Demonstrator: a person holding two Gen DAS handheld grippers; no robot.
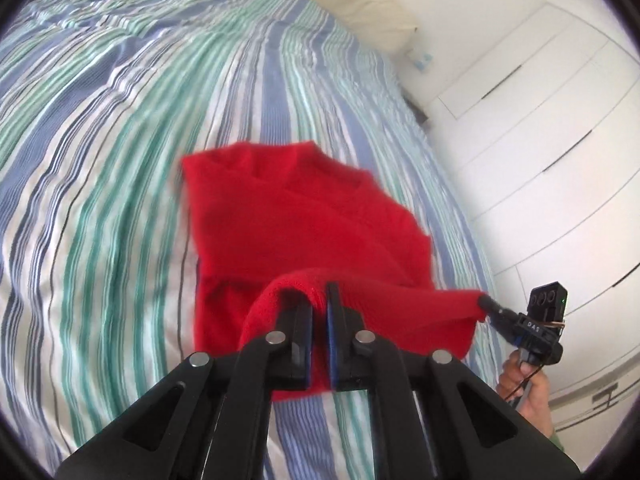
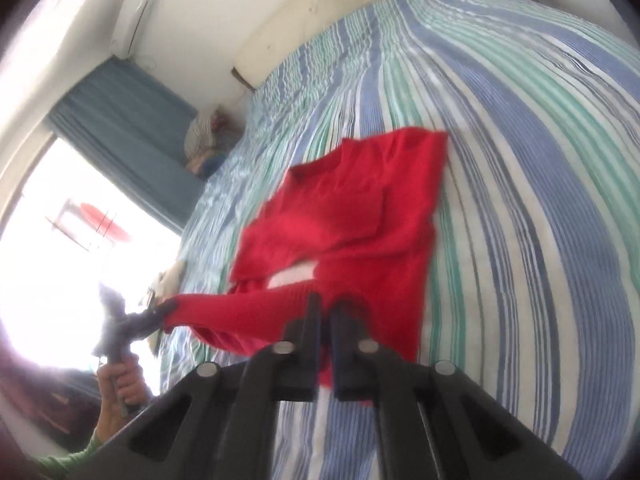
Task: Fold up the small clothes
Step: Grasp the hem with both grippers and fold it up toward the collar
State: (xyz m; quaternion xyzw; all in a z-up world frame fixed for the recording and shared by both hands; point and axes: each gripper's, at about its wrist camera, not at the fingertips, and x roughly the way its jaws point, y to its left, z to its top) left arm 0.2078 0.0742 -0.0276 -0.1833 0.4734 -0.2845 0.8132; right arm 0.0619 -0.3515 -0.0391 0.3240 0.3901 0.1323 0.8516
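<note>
A solid red garment (image 1: 296, 220) lies across my bed's duvet (image 1: 100, 120), striped in blue, mint green and white with thin dark lines. My black left hand-held gripper (image 1: 320, 300) shows blue pads; my right hand-held gripper (image 2: 326, 312) is black too. A green sleeve (image 2: 76, 456), cream headboard (image 2: 320, 4), dusty-blue curtain (image 2: 120, 128) and white drawers (image 1: 540, 140) frame the scene.
</note>
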